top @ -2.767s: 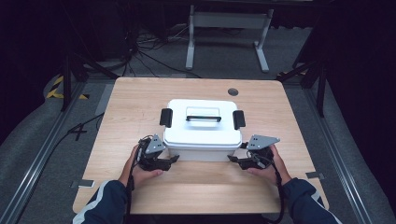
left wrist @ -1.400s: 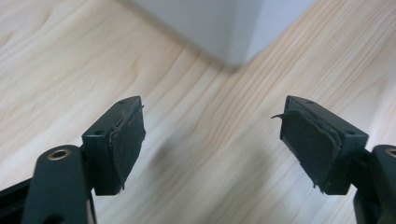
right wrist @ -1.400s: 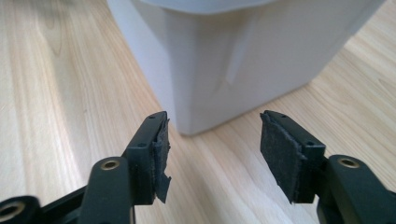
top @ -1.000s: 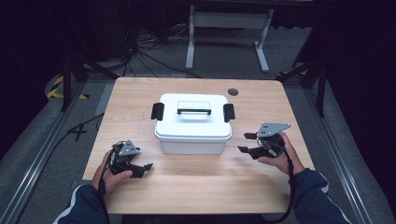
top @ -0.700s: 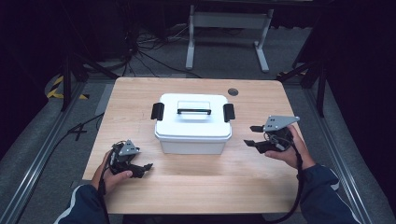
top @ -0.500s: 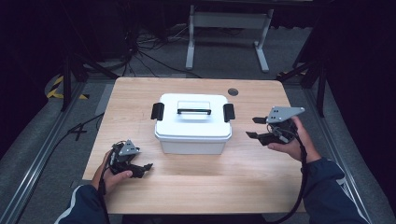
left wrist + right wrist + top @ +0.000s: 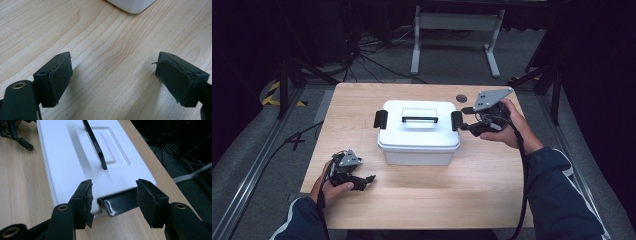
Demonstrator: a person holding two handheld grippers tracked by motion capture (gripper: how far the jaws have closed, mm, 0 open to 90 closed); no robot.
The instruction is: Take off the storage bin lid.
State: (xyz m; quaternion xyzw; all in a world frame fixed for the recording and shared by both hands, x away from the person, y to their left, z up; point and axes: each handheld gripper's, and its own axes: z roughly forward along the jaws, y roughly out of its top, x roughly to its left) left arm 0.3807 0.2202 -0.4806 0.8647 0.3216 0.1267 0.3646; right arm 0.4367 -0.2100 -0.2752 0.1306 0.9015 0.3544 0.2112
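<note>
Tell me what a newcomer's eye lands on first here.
The white lidded box with its black handle sits mid-table. The right tool hovers at the box's right latch, jaws either side without touching it. The left tool rests open near the table's front left.

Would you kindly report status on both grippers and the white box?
Left gripper open, low over the wooden table. Right gripper open, jaws just closing, astride the black side latch of the white lidded plastic box. Nothing in the way.
</note>
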